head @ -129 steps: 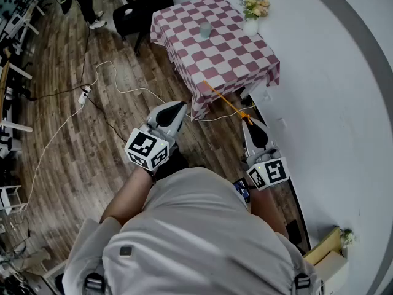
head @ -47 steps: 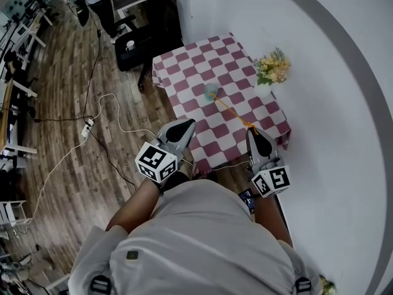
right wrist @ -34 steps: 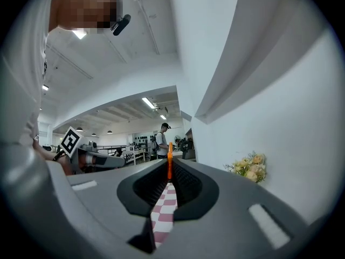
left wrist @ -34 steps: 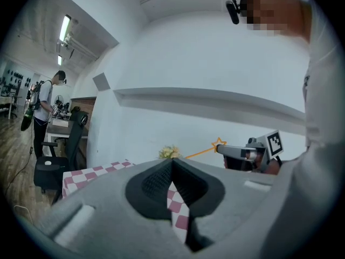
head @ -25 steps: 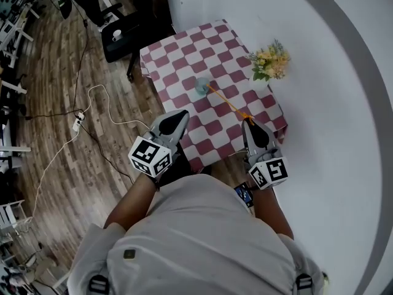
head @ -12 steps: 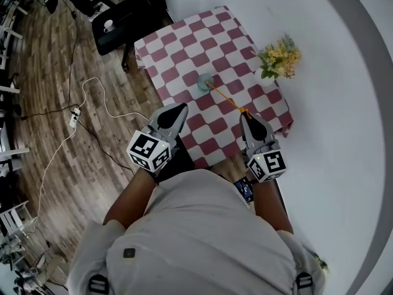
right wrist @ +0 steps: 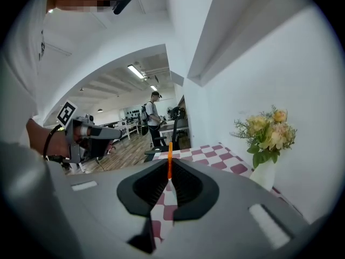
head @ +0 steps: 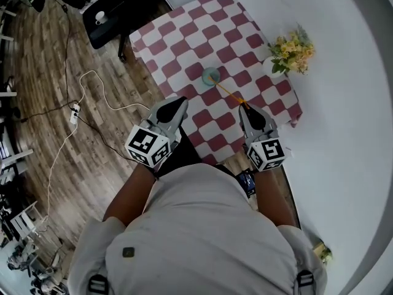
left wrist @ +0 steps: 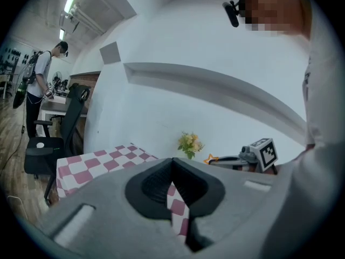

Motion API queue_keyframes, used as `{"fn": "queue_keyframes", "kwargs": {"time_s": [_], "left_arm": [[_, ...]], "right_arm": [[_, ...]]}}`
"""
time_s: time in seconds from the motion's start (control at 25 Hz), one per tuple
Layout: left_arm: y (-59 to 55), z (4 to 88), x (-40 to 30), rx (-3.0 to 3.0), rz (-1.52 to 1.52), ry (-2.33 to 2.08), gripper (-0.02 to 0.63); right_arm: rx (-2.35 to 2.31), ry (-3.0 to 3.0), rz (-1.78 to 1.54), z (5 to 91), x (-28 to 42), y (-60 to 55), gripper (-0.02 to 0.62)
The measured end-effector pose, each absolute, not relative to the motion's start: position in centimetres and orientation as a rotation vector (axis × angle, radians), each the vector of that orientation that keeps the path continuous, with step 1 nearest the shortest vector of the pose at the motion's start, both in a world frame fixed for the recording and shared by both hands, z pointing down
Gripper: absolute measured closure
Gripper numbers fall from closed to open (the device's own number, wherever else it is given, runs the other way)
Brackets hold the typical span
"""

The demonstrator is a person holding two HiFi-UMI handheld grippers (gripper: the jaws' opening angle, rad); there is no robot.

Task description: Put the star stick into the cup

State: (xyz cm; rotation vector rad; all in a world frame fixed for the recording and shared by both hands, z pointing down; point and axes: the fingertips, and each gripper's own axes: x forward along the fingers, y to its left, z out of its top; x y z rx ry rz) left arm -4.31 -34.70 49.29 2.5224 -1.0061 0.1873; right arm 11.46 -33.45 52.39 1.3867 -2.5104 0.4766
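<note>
A thin orange star stick [head: 228,91] is clamped in my right gripper [head: 247,107], its small star end right at the jaws. Its far tip reaches the pale teal cup [head: 211,75] on the red-and-white checked table [head: 184,26]; I cannot tell whether the tip is inside. In the right gripper view the star stick [right wrist: 169,159] rises from between the shut jaws of my right gripper [right wrist: 169,170]. My left gripper [head: 179,104] hovers over the table's near edge, shut with nothing in it. In the left gripper view its jaws meet, and the star [left wrist: 209,158] shows beside the right gripper [left wrist: 253,154].
A white vase of yellow flowers [head: 291,47] stands at the table's right edge by the white wall. A black chair [head: 107,20] sits beyond the table. White cable and a power strip [head: 75,109] lie on the wooden floor to the left. A person [right wrist: 153,117] stands far off.
The table has come closer under both grippers. The right gripper has carried the stick forward, so its tip now meets the cup. The left gripper stayed shut.
</note>
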Motion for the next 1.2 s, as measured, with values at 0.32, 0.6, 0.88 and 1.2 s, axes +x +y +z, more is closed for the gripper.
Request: {"fn": "queue_keyframes", "kwargs": {"time_s": [0.32, 0.6, 0.88, 1.2], "left_arm": [[-36.9, 51.6, -5.4, 2.486, 0.237, -0.947, 0.603], [-37.8, 53.1, -4.2, 2.487, 0.266, -0.862, 0.603], [-38.3, 54.2, -3.9, 2.476, 0.283, -0.823, 0.603], [-38.7, 54.6, -3.9, 2.471, 0.290, -0.809, 0.603]], "right_arm": [[1.375, -2.419, 0.551, 56.0, 10.1, -35.6, 0.566], [1.325, -2.349, 0.623, 59.4, 9.4, -36.7, 0.566], [1.294, -2.317, 0.653, 61.3, 8.6, -37.5, 0.563], [1.281, -2.297, 0.672, 62.1, 8.3, -37.8, 0.549]]}}
